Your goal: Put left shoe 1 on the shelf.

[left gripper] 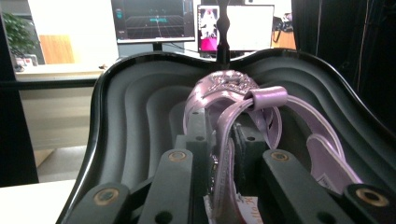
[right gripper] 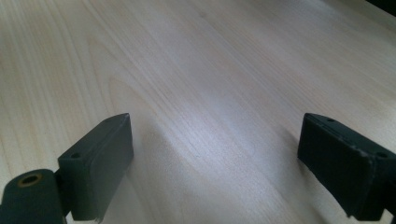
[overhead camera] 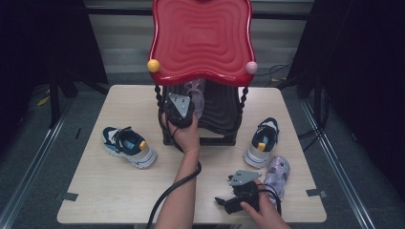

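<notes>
My left gripper [overhead camera: 183, 109] reaches into the lower black tray [overhead camera: 224, 112] of a two-tier stand with a red wavy top [overhead camera: 200, 38]. In the left gripper view its jaws [left gripper: 224, 140] are shut on the strap of a lilac sandal [left gripper: 224, 86] that lies in the black tray [left gripper: 130, 116]. The same sandal [overhead camera: 196, 92] peeks out beside the gripper in the high view. My right gripper [overhead camera: 221, 202] rests near the table's front edge. Its jaws [right gripper: 215, 158] stand open over bare wood, nothing between them.
A second lilac sandal [overhead camera: 277, 173] lies just right of my right gripper. A navy and white sneaker [overhead camera: 129, 147] sits on the left of the wooden table [overhead camera: 95, 191], its mate [overhead camera: 261, 142] right of the stand. Twisted black posts [overhead camera: 244, 98] hold up the red top.
</notes>
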Demonstrator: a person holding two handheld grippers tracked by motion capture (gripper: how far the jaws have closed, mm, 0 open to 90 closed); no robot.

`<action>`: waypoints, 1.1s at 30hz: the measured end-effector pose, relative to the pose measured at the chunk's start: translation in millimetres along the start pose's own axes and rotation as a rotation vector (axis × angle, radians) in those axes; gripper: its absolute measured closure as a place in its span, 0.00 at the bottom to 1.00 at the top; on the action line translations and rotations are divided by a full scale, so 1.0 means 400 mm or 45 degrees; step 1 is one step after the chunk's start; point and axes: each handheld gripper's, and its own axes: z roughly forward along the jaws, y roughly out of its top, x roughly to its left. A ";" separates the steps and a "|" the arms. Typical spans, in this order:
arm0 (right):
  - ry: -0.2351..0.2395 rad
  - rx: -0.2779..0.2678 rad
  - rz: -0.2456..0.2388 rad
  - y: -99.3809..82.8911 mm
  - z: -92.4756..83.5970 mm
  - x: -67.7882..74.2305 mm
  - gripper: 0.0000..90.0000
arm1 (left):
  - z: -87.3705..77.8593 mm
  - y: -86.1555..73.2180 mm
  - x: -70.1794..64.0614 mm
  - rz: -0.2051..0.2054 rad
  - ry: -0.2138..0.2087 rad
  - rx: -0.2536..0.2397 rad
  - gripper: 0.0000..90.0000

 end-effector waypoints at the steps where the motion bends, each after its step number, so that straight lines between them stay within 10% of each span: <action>1: -0.002 0.000 -0.001 0.000 0.000 0.000 0.11 | -0.001 -0.002 0.001 -0.005 -0.002 0.004 0.88; 33: -0.003 -0.001 -0.002 0.000 0.000 0.000 0.11 | -0.025 0.001 -0.006 0.013 -0.024 0.031 0.79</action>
